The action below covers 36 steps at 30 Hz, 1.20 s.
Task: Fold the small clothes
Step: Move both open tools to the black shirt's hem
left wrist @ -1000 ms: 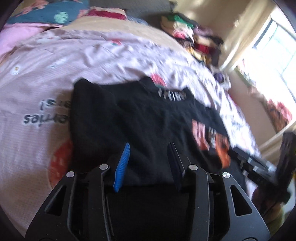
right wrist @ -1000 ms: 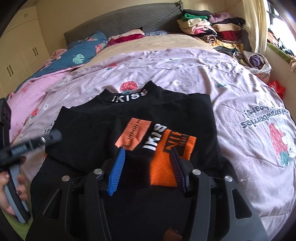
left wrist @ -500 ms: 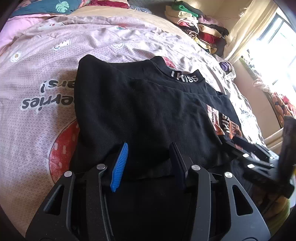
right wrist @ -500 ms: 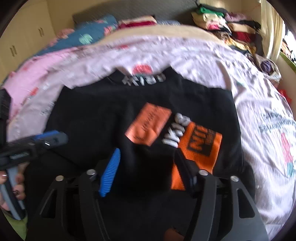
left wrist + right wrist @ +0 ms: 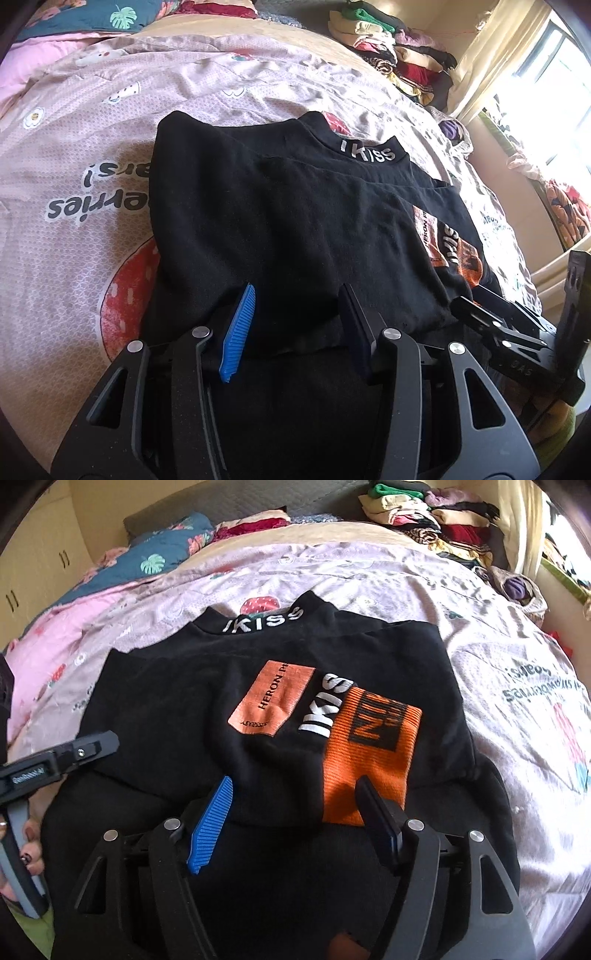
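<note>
Black sweater [image 5: 177, 686] lies on the pink bedspread [image 5: 92, 155], collar far, folded-over near edge directly ahead of both tongs, edge running left-right. Left gripper [image 5: 295, 325] part open over that edge, pads not pinching cloth as far as shown. Right gripper [image 5: 295, 812] jaws opening, orange sleeve cuff [image 5: 365, 760] between them, unpressed. Right sits nearer the cuff. Only the right view shows the hand [image 5: 31, 849] on the left handle.

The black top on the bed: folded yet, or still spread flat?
Partly folded. The black top has both sides turned in over its middle, orange cuff lying on top; its hem end has not been folded up toward the collar.
</note>
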Available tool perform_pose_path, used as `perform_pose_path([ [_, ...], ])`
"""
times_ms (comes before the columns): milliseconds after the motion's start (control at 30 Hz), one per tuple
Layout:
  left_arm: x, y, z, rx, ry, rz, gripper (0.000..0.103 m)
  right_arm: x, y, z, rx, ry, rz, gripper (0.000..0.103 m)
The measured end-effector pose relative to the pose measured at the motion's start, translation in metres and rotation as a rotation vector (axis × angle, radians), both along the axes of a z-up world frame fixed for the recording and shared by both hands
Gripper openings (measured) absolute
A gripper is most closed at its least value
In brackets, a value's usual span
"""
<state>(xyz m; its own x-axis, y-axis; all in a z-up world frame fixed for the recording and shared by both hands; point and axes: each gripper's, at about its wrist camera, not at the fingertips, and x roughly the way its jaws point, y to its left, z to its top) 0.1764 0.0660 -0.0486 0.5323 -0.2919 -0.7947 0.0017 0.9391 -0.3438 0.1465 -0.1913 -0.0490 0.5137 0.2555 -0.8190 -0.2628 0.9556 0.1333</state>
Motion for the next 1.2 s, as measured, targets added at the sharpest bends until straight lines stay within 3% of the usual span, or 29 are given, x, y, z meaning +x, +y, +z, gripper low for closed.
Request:
perform_pose_path([
  [200,-0.003,-0.001,0.004,-0.001,-0.010,-0.007,0.047,-0.009,-0.005,0.013,0.034,-0.026,-0.012,0.074],
  [300,-0.005,-0.001,0.008,-0.005,-0.016,-0.005,0.052,-0.014,-0.005,0.019,0.045,-0.043,-0.017,0.084],
  [500,-0.008,0.001,0.015,-0.005,-0.030,0.001,0.061,-0.020,-0.010,0.027,0.068,-0.054,-0.042,0.088],
  [567,-0.009,0.000,0.017,-0.007,-0.034,-0.001,0.067,-0.022,-0.012,0.029,0.071,-0.061,-0.049,0.092],
  [833,-0.015,-0.002,0.027,0.009,-0.060,-0.005,0.077,-0.027,-0.015,0.040,0.076,-0.081,-0.061,0.095],
  [1000,-0.018,-0.004,0.036,0.031,-0.080,-0.007,0.093,-0.032,-0.014,0.047,0.073,-0.100,-0.063,0.096],
  [1200,-0.022,-0.007,0.044,0.055,-0.096,-0.010,0.093,-0.038,-0.015,0.056,0.074,-0.126,-0.070,0.098],
])
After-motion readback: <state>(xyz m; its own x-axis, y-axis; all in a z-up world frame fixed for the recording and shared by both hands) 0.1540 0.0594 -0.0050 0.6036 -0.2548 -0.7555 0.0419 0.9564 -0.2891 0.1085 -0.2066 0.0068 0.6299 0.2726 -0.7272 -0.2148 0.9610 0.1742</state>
